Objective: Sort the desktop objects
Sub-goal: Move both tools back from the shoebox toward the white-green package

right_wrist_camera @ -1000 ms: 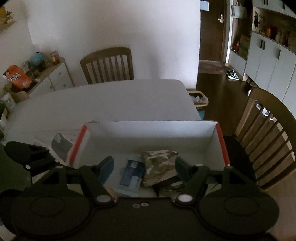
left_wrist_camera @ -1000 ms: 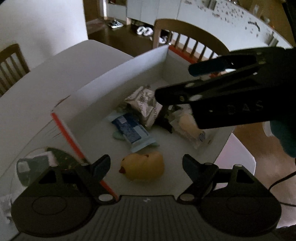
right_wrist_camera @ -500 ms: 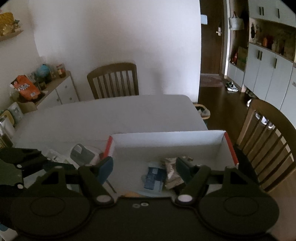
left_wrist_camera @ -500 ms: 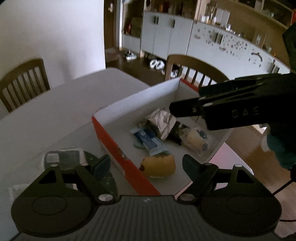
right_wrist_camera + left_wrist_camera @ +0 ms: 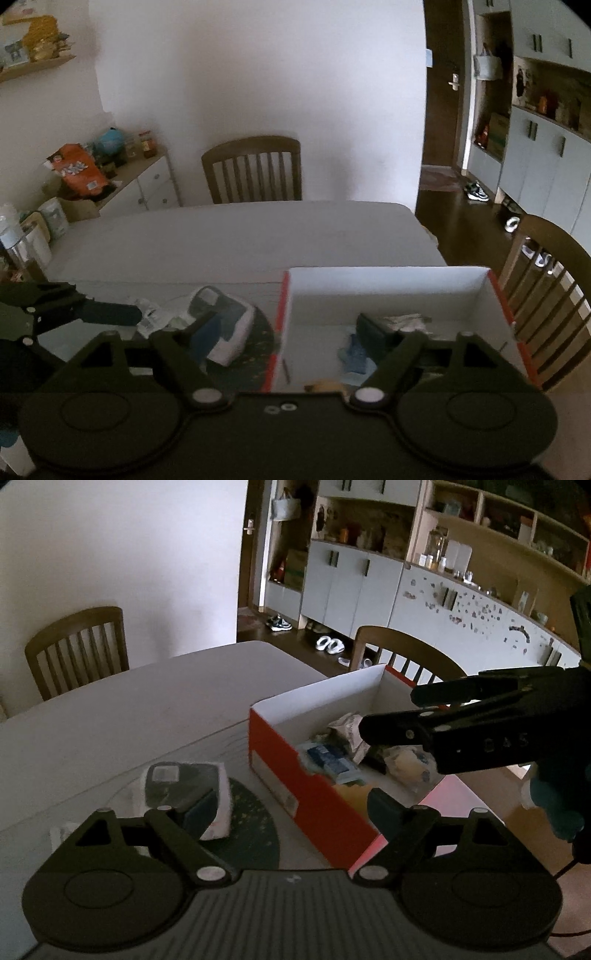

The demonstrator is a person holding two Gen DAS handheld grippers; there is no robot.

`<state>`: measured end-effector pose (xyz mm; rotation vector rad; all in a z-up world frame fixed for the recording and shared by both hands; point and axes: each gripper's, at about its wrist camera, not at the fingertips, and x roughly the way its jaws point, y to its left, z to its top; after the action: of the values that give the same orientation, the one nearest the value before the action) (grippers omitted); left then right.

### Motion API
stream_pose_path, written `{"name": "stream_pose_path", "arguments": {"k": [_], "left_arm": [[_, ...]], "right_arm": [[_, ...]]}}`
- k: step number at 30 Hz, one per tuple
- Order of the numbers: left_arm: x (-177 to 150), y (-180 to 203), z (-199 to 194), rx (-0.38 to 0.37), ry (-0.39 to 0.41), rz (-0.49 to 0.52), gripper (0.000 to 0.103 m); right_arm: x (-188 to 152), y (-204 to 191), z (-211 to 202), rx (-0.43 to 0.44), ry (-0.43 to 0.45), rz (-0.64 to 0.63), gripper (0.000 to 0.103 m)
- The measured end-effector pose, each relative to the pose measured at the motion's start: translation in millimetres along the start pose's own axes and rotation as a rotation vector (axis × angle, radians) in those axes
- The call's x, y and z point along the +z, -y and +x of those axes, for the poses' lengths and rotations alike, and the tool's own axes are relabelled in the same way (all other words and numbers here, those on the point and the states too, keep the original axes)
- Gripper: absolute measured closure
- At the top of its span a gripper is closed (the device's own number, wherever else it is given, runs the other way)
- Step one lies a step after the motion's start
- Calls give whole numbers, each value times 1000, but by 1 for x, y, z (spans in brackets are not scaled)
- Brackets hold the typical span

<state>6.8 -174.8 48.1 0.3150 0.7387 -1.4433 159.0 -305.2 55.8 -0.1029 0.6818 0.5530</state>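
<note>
A red-sided cardboard box (image 5: 306, 786) with white inner walls (image 5: 388, 291) sits on the table. It holds a blue packet (image 5: 327, 760), a crumpled wrapper (image 5: 349, 725), a clear bag with something pale yellow (image 5: 408, 764) and a yellow duck, barely showing (image 5: 325, 384). A white pack with a dark top (image 5: 184, 786) lies left of the box on a dark mat (image 5: 255, 834); it also shows in the right wrist view (image 5: 225, 325). My left gripper (image 5: 291, 808) is open and empty, raised near the box's left end. My right gripper (image 5: 288, 332) is open and empty above the box.
The grey table (image 5: 236, 236) stretches far ahead. Wooden chairs stand at the far side (image 5: 255, 170) and beside the box (image 5: 402, 653). A crumpled paper label (image 5: 149, 319) lies left of the pack. A sideboard with clutter (image 5: 110, 173) stands at the left wall.
Both grippers have pulled back and up from inside the box, and my left one has shifted left. The duck stays in the box. The pack and mat have come into view.
</note>
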Motion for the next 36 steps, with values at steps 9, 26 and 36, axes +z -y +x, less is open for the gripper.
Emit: {"name": "stream_pose_path", "arguments": {"k": [9,26,36], "left_arm": [[-37,-53,-16,42,6,-58,1],[-81,-112,-34,116,27,-50,0],[-104,-141,-25,104,-1,-48,0]], "right_arm": [[-9,-40,-7,51,60,-23,14],[-32,-101,1,69,47,-61,13],[-53,-132,16,66,6,-92,13]]}}
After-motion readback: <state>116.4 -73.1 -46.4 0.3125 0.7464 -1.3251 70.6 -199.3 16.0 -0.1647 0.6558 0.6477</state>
